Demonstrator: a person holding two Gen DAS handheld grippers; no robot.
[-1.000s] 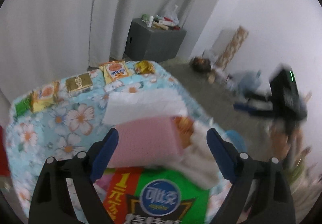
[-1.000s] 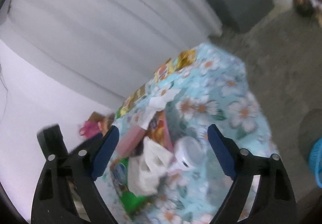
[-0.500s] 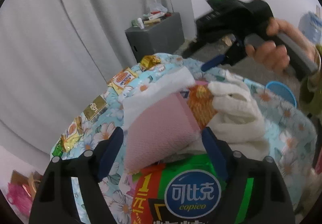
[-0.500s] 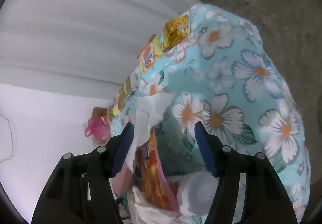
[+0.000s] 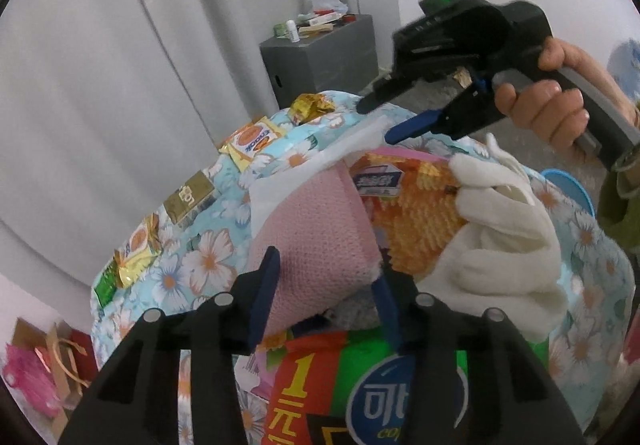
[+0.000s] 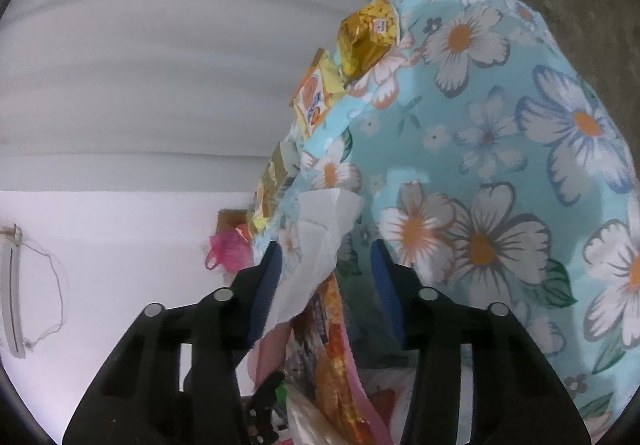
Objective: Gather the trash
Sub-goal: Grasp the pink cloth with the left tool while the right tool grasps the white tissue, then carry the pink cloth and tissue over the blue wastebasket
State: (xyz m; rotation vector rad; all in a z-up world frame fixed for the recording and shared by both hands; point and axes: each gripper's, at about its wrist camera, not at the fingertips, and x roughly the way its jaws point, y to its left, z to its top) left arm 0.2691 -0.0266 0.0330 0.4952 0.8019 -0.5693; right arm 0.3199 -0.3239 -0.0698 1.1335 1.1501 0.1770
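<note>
My left claw points down at the pile of trash on the counter, which wears a light blue cloth printed with white and orange daisies. Its jaws are closing, with a pink textured paper towel between them; the left pad lies against the pink sheet, the right pad sits at its torn corner, and I cannot tell whether they pinch it yet.

Just under the claw lies a green and red snack bag, with a large yellow "1", the character "元" below it, and a blue oval badge reading "可比克" with "copico" beneath. Behind the pink towel stands an orange crisp packet with a blue and white label whose writing is too small to read. A white crumpled tissue leans on its right side, and a white flat napkin sticks out behind.

My right claw comes in from the far side, my right hand around its grey handle. Its jaws are closing too, with the edge of the white napkin between them, touching the left pad only, well clear of the right one.

Along the far edge of the counter sit a gold crumpled wrapper, a yellow and orange packet marked "snack", a gold box with writing I cannot read, and another yellow wrapper. A grey cabinet stands by the white curtain.
</note>
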